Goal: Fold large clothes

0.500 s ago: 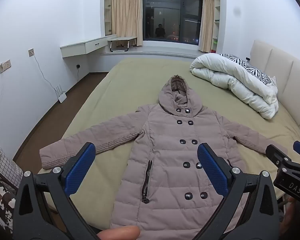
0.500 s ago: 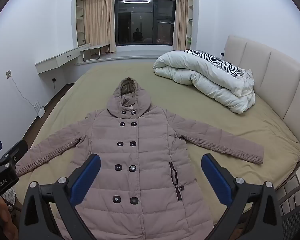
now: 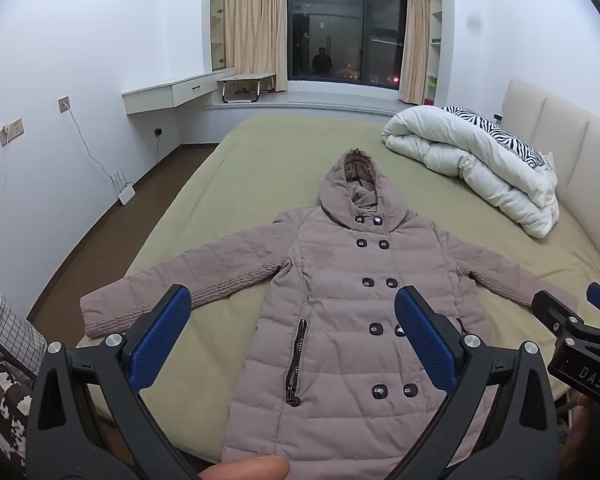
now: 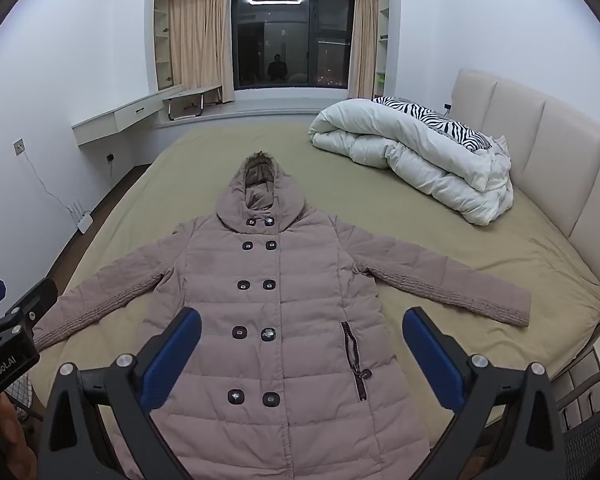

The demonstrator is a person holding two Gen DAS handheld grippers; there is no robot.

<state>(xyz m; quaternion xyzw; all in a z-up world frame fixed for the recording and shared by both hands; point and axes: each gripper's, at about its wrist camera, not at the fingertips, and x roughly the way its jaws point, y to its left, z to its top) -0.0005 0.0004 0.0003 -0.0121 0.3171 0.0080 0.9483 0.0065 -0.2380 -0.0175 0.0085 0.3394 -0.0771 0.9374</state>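
A long taupe hooded down coat (image 3: 340,304) (image 4: 276,312) lies flat and face up on the olive bed sheet (image 3: 236,184) (image 4: 420,232), buttoned, hood pointing to the window, both sleeves spread out sideways. My left gripper (image 3: 292,320) hovers above the coat's lower left part, jaws wide open, nothing between the blue pads (image 3: 160,340). Over the lower right part my right gripper (image 4: 302,344) is likewise open and empty. Each gripper shows at the edge of the other's view: the right gripper (image 3: 580,344) and the left gripper (image 4: 8,332).
A rolled white duvet (image 3: 476,168) (image 4: 412,160) with a zebra-print pillow (image 4: 436,120) lies at the bed's far right by the beige headboard (image 4: 548,152). A checked basket (image 3: 8,328) stands at the left, a wire chair (image 4: 592,412) at the right. A router (image 3: 125,193) sits on the floor.
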